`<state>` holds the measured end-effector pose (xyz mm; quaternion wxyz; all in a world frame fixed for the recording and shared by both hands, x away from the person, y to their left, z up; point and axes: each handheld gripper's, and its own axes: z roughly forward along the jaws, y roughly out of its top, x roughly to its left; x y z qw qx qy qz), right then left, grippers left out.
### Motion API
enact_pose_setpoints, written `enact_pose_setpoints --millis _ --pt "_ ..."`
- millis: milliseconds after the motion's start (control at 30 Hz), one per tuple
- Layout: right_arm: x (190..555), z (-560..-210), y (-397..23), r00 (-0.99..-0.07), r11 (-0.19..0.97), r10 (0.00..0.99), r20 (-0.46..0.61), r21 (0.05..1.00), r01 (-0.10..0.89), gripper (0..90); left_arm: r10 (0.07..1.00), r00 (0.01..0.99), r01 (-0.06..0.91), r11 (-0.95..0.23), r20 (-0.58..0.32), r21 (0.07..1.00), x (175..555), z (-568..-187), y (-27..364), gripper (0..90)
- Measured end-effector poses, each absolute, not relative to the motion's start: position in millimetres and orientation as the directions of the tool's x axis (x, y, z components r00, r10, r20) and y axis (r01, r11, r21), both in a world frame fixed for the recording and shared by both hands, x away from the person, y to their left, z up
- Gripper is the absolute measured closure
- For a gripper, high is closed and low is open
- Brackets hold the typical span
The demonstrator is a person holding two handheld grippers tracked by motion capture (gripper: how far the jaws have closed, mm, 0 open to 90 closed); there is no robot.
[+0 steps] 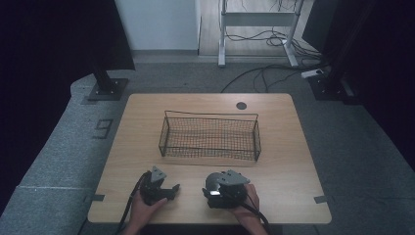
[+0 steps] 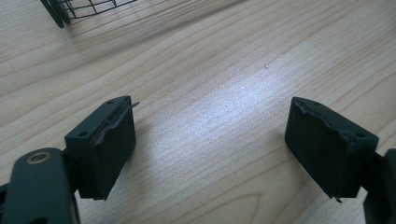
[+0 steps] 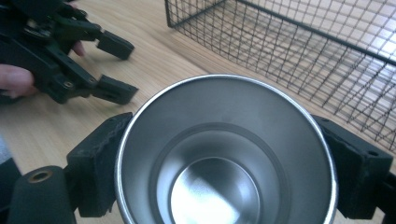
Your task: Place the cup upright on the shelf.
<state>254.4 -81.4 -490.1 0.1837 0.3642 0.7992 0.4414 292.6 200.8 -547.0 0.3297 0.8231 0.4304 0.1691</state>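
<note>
Resting on the table (image 1: pixel 274 161), the left tool (image 1: pixel 172 188) is held with jaws spread, nothing between them. A steel cup (image 3: pixel 224 154) is clamped in the right tool (image 1: pixel 211 192), near the wire basket (image 1: pixel 209 135).

A: What surface carries the items?
B: A table (image 1: pixel 147 147) with a pale wood-grain top and rounded corners, seen whole in the high view; a small dark round fitting (image 1: pixel 241 105) sits near its far edge.

A: What rests directly on it?
B: A black wire basket (image 1: pixel 209 135), rectangular and open-topped, standing near the middle, its long side parallel to the far edge.

A: And toward the near edge?
B: Bare wood grain, visible close up in the left gripper view, where a basket corner (image 2: pixel 79 8) appears at the upper left.

A: What lies below the table?
B: Grey carpeted floor (image 1: pixel 342 147), with two grey tape pieces at the near corners.
</note>
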Motion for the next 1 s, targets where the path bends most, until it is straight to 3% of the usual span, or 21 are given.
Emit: enact_pose_setpoints --millis 1000 --pt "265 -470 -88 -0.658 0.316 0.752 0.038 0.856 0.410 13.5 0.820 0.572 0.597 -0.412 -0.006 0.688 293 -547 201 16.3"
